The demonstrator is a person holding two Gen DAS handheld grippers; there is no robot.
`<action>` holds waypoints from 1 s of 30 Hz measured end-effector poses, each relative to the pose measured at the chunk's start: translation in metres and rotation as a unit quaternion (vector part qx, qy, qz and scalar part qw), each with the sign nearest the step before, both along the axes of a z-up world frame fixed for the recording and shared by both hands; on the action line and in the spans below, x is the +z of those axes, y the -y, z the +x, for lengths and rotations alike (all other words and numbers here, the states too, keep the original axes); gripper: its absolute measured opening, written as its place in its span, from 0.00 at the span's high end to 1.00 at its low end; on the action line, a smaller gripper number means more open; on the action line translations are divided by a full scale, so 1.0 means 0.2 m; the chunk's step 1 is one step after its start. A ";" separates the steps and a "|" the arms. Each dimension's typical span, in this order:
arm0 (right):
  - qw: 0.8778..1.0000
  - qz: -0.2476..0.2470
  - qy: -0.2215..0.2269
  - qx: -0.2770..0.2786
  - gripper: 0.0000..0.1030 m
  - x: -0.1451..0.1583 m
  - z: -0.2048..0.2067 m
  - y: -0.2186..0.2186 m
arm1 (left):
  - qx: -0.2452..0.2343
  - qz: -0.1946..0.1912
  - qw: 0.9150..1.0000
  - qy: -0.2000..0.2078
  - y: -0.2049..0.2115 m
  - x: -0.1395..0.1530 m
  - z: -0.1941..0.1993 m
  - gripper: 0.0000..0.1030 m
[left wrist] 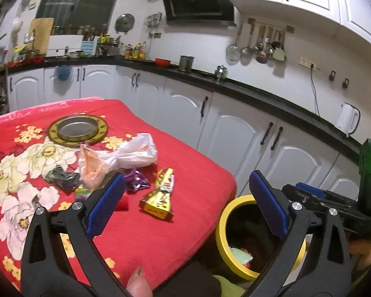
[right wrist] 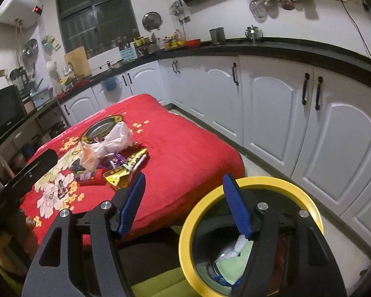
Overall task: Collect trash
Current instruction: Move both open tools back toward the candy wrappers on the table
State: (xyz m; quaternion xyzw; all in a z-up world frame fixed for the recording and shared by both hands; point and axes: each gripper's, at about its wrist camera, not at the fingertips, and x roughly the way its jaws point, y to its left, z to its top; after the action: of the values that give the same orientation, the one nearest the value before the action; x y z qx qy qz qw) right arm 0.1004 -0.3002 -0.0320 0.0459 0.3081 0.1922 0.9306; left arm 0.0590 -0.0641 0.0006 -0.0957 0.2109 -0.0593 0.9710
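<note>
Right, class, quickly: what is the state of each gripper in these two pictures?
Left gripper: open, nothing between its blue-padded fingers.
Right gripper: open, nothing held; it is above the yellow-rimmed round trash bin.

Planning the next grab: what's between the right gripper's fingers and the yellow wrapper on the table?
Only bare red tablecloth separates the open right gripper from the yellow wrapper, as the right wrist view shows.
</note>
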 end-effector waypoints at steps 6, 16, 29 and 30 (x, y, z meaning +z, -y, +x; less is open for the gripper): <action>1.000 -0.004 0.001 0.010 0.38 0.02 0.02 -0.11 | 0.029 0.000 1.000 0.012 -0.09 0.03 -0.01 0.11; 0.999 -0.015 0.013 0.037 0.34 0.05 0.04 -0.28 | 0.078 -0.008 0.997 0.004 -0.28 0.04 0.01 0.11; 0.997 -0.027 0.013 0.070 0.29 0.05 0.07 -0.52 | 0.097 -0.033 0.995 -0.019 -0.45 -0.01 0.07 0.11; 0.997 -0.027 0.013 0.072 0.29 0.05 0.06 -0.54 | 0.099 -0.032 0.994 -0.019 -0.46 -0.01 0.07 0.11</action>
State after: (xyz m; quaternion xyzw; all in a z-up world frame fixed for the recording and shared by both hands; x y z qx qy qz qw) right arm 0.1134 -0.1924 -0.0219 -0.0041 0.3032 0.2510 0.9193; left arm 0.0732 0.0271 -0.0013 -0.1482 0.2172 0.0321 0.9643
